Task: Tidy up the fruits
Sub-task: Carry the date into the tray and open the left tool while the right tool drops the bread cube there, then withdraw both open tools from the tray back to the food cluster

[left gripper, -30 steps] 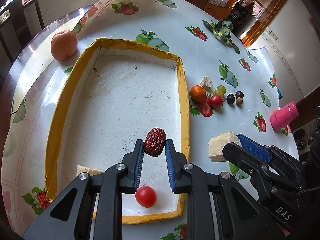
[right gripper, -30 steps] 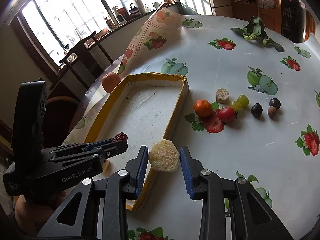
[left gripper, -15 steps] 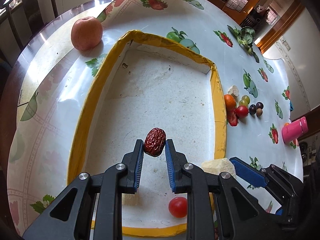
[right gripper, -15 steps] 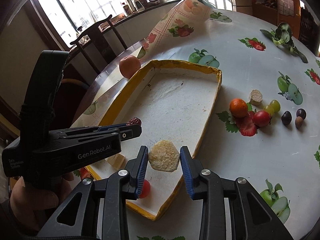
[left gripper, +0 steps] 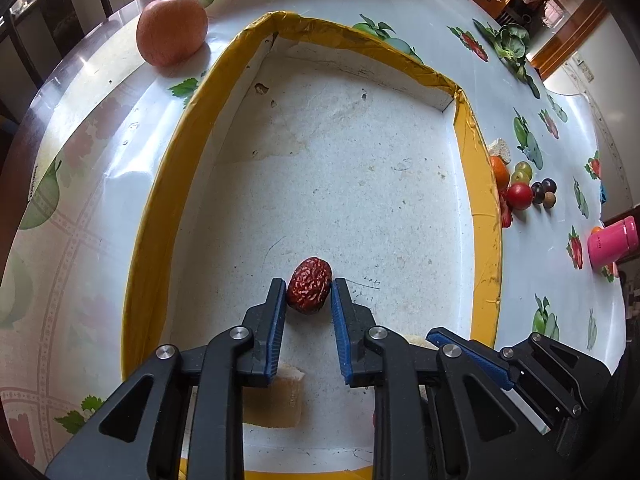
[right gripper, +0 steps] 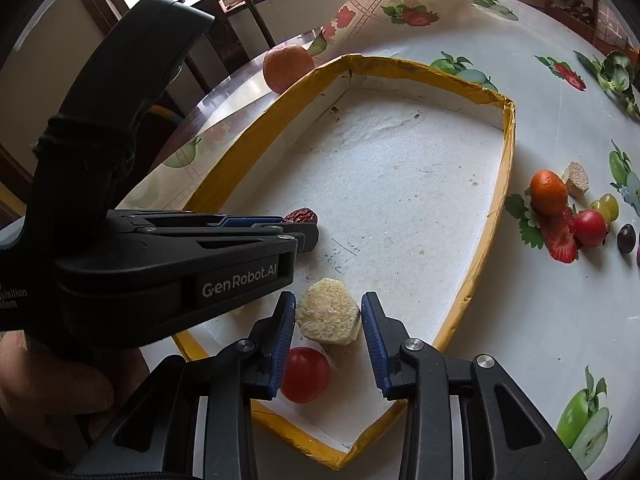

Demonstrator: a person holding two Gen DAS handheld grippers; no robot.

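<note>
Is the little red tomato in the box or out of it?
In. The tomato lies on the box's white floor, inside the yellow rim.

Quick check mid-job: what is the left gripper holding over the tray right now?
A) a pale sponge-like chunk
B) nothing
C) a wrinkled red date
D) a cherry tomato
C: the left gripper is closed on the wrinkled red date above the yellow-rimmed tray.

Black plastic grippers, blue ribbed fingers (right gripper: 282,334), silver screws, white "GenRobot.AI" lettering.
</note>
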